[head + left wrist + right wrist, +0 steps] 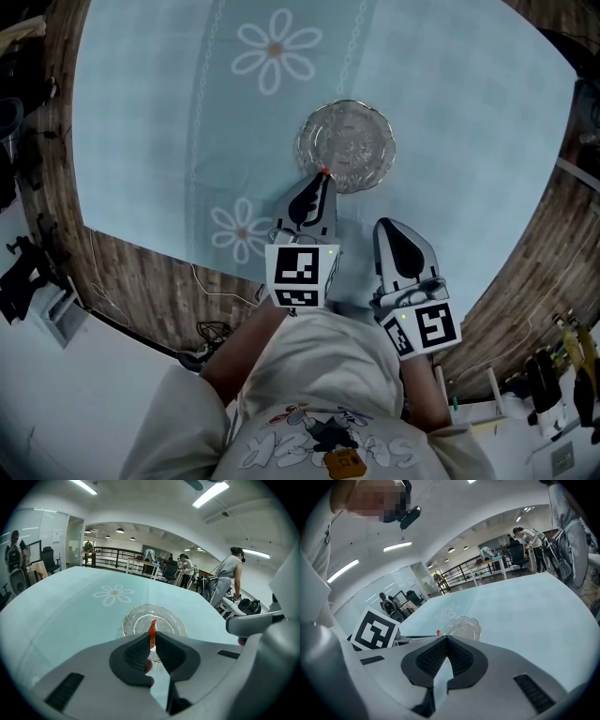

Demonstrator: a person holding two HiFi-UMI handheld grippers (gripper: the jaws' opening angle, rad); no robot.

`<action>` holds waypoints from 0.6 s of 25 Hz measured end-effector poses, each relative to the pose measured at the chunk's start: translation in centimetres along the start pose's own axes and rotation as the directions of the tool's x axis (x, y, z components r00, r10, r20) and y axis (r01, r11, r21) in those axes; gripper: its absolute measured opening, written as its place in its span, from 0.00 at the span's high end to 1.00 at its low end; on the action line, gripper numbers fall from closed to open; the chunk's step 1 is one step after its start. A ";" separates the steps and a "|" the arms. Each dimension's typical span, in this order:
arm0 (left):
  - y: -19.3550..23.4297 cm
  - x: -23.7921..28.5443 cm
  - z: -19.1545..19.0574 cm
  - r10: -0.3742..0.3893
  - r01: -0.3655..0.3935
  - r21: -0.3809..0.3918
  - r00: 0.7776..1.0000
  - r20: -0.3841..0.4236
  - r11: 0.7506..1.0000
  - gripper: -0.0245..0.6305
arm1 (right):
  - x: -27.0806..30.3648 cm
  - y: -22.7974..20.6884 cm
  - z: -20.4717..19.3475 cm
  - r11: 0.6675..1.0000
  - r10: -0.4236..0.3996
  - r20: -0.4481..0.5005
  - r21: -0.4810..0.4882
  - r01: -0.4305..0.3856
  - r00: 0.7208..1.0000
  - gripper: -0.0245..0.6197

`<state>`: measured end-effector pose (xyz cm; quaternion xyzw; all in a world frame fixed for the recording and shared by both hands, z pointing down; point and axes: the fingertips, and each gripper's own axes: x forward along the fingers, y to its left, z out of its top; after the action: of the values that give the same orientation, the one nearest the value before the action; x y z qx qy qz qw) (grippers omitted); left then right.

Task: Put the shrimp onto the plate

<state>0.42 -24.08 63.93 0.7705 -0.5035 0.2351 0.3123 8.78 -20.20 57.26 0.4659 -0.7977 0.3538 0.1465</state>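
Note:
A small orange shrimp [152,635] sticks up between the dark pads of my left gripper [152,643], which is shut on it. In the head view the shrimp [323,172] hangs at the near rim of the clear glass plate [361,127], with the left gripper [321,182] just behind it. The plate [136,620] lies directly ahead on the pale blue tablecloth. My right gripper [387,226] hovers to the right of the left one and nearer to me, shut with nothing in it. From the right gripper [446,640] view the plate [464,627] and the shrimp [438,632] show ahead.
The tablecloth [150,122] bears white flower prints [277,50] and covers a round wooden table whose edge [141,277] shows at the near left. People, desks and railings stand in the background of the room [187,566].

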 end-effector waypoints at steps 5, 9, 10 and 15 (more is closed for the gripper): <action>0.3 1.0 -0.6 -0.015 0.015 0.005 0.999 -0.032 1.000 0.91 | 0.3 -0.3 -0.1 1.000 -0.018 0.005 0.023 0.018 1.000 0.93; -0.1 0.9 -0.9 -0.030 0.031 0.025 0.999 -0.044 0.999 0.90 | 0.3 -0.1 -0.2 0.999 -0.020 0.006 0.028 0.019 1.000 0.93; -0.2 0.8 -0.8 -0.035 0.036 0.025 0.999 -0.040 0.999 0.90 | 0.2 -0.1 -0.1 0.999 -0.020 0.008 0.028 0.020 1.000 0.93; -0.1 0.0 -0.9 -0.031 0.031 0.003 0.999 -0.021 1.000 0.90 | -0.2 0.3 0.1 1.000 -0.014 0.022 0.022 0.013 1.000 0.93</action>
<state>0.43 -23.39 64.51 0.7762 -0.4878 0.2394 0.3199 8.60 -20.01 56.95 0.4767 -0.7923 0.3561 0.1351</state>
